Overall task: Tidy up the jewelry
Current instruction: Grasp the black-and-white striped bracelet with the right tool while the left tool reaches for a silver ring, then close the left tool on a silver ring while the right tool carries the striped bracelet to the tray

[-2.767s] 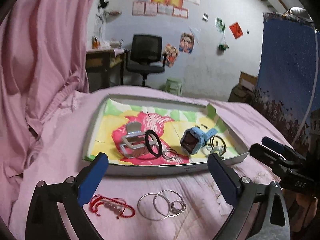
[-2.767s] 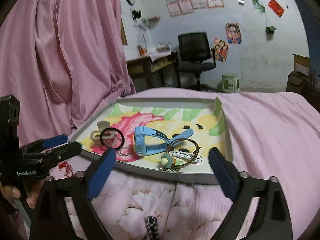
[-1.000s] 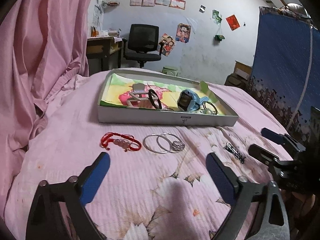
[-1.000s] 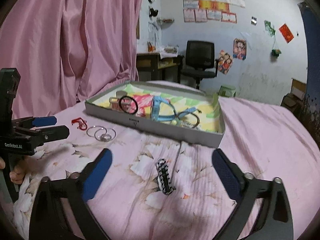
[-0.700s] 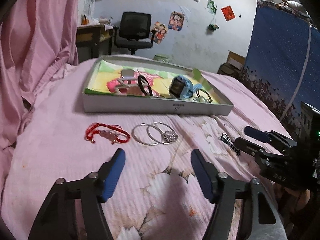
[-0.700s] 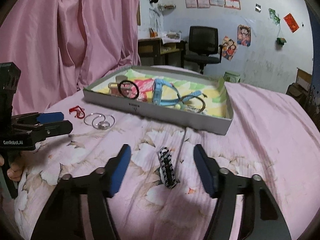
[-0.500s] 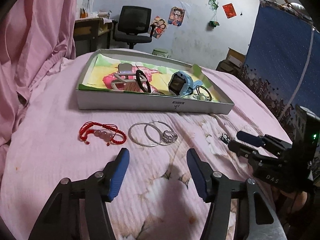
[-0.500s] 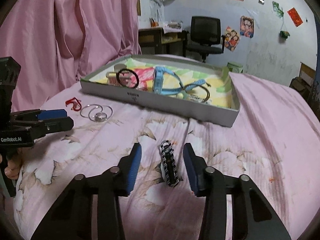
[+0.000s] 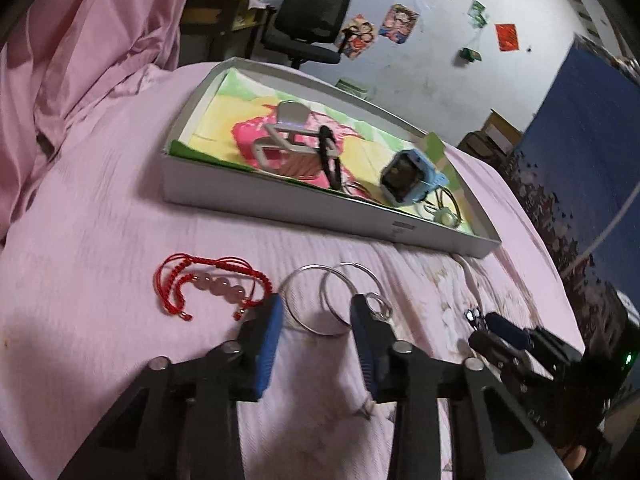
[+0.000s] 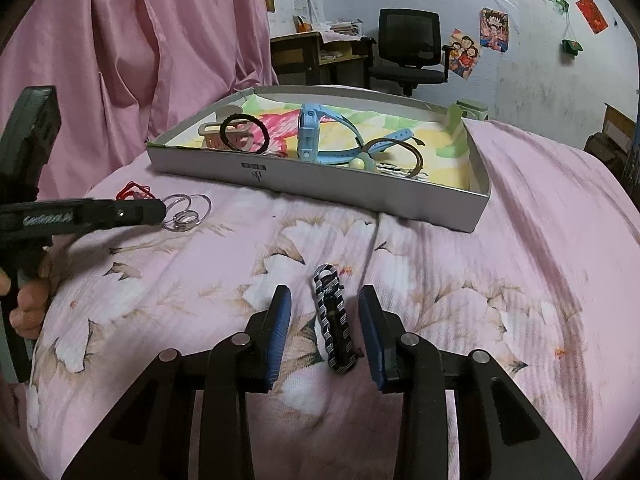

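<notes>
Left wrist view. The left gripper [image 9: 316, 312] sits low over the pink bedspread [image 9: 100, 216], jaws partly spread with a clear gap between them. In that gap lie the silver hoops [image 9: 320, 300], two overlapping rings flat on the cloth; a cluster of small rings [image 9: 378, 306] joined to them touches the tip of the right-hand finger. Neither pad visibly presses the hoops. Just left of the left-hand finger lies the red cord bracelet [image 9: 208, 284] with pale pink beads, flat on the spread. Beyond, the shallow grey tray [image 9: 280, 196] holds a pale hair claw [image 9: 286, 140], a black hair tie [image 9: 330, 158] leaning on the claw, and a blue watch [image 9: 408, 178]. At far right the right gripper [image 9: 486, 326] shows side-on; its tips are next to a dark striped piece on the cloth.

Right wrist view. The right gripper [image 10: 324, 316] is down near the bedspread, jaws partly spread, with the black-and-white striped bracelet [image 10: 334, 322] lying lengthwise between the fingers. Gaps show on both sides; no contact is seen. The left gripper [image 10: 160, 210] reaches in from the left edge, its tip at the silver hoops [image 10: 188, 210]; its jaw gap cannot be judged from this side. The tray [image 10: 320, 184] stands behind, well apart from the striped bracelet.
</notes>
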A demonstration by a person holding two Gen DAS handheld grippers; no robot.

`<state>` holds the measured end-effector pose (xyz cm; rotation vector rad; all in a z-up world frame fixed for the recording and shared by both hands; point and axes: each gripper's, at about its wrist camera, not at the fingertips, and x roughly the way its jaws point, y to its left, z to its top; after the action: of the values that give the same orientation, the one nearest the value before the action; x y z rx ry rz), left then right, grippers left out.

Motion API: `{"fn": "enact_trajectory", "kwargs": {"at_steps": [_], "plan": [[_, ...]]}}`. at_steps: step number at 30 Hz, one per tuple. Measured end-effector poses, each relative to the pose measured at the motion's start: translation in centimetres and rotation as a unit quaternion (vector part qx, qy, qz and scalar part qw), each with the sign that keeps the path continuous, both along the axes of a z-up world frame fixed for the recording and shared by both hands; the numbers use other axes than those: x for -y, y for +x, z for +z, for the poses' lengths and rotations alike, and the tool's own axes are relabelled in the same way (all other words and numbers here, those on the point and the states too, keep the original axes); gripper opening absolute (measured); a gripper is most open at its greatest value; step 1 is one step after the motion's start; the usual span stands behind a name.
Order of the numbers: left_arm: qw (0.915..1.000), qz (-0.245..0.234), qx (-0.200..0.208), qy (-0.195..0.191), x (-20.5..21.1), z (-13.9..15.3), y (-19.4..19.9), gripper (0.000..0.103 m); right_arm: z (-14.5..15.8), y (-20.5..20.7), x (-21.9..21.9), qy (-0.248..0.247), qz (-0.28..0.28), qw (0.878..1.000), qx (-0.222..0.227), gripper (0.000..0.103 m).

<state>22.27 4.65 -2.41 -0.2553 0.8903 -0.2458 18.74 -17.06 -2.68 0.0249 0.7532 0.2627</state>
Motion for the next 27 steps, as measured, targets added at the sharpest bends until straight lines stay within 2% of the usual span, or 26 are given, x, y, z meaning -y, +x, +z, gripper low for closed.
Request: {"fn": "enact_trajectory", "kwargs": {"at_steps": [4, 8, 14, 22, 27], "plan": [[0.9999, 0.011, -0.005, 0.002, -0.1, -0.2, 0.2, 0.01, -0.2, 0.2, 0.0, 0.002, 0.0, 1.0, -0.005, 0.024], [0.9999, 0.014, 0.0, 0.0, -0.2, -0.1, 0.1, 0.005, -0.3, 0.1, 0.1, 0.003, -0.002, 1.0, -0.003, 0.02], [0.9997, 0.003, 0.024, 0.006, 0.0, 0.7, -0.7, 0.004, -0.2, -0.2, 0.2, 0.003, -0.004, 1.0, 0.002, 0.011], [0.997, -0.028, 0.062, 0.036, 1.0, 2.7, -2.1, 0.004, 0.9, -1.4, 0.6, 0.016, -0.006, 0.999, 0.038, 0.011], [0.9951, -0.04, 0.084, 0.032, 1.2, 4.4, -2.4, 0.003, 2.1, -2.0, 1.1, 0.027, -0.01, 0.998, 0.063, 0.011]]}}
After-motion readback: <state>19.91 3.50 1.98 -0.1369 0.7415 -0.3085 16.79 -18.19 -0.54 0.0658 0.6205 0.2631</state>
